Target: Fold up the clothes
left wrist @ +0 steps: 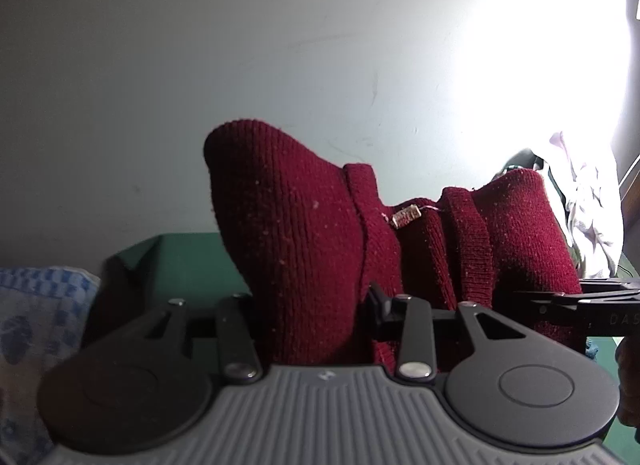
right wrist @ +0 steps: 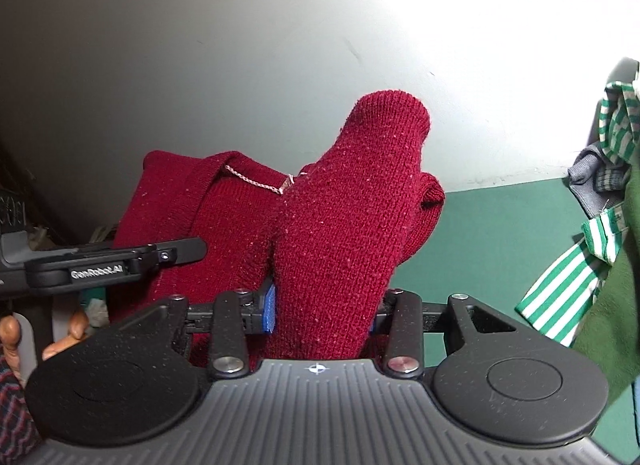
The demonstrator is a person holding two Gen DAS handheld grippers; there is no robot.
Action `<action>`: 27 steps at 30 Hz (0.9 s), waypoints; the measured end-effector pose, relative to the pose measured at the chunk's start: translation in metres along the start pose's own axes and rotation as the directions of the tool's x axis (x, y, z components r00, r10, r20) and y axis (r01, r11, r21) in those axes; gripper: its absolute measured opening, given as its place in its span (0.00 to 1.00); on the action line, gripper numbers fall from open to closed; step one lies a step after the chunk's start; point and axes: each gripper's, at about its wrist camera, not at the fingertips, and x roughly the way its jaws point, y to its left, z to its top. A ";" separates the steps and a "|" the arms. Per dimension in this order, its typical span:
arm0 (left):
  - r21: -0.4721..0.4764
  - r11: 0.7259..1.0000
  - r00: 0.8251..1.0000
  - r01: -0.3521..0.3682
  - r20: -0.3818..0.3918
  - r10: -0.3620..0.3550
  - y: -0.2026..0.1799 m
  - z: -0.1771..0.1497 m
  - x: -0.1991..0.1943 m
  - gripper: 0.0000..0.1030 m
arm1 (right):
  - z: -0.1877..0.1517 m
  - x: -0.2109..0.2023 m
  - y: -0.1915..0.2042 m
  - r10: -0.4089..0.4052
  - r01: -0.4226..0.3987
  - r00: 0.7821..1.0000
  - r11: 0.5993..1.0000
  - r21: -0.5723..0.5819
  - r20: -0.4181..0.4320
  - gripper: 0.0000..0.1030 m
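A dark red knitted sweater (left wrist: 304, 233) is held up in the air between both grippers. My left gripper (left wrist: 312, 317) is shut on one bunched shoulder of it; a small neck label (left wrist: 405, 217) shows to the right. My right gripper (right wrist: 322, 309) is shut on the other shoulder of the sweater (right wrist: 344, 225), and its blue pads (right wrist: 269, 307) press into the knit. The sweater's neckline hangs between the two grips. The right gripper shows at the right edge of the left wrist view (left wrist: 592, 311); the left gripper shows at the left of the right wrist view (right wrist: 108, 265).
A green table surface (right wrist: 500, 241) lies below. A pile of clothes, green-and-white striped (right wrist: 568, 269), sits at the right. A blue-and-white checked cloth (left wrist: 36, 313) lies at the left. A pale wall (left wrist: 200, 65) is behind, with bright glare at the upper right.
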 end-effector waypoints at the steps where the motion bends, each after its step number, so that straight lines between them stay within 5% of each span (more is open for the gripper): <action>1: -0.013 1.000 1.000 0.000 -0.010 0.000 0.005 -0.004 0.010 0.39 | -0.003 0.009 -0.004 -0.006 0.006 1.000 1.000 -0.002 -0.003 0.40; 17: -0.141 0.989 0.998 -0.033 -0.059 0.025 0.074 -0.013 0.136 0.39 | -0.010 0.122 -0.047 -0.075 0.076 0.997 0.995 -0.056 0.031 0.40; 27: -0.160 0.987 0.998 -0.024 -0.066 0.013 0.090 -0.011 0.162 0.59 | -0.031 0.131 -0.059 -0.096 0.096 0.995 0.995 0.014 0.017 0.49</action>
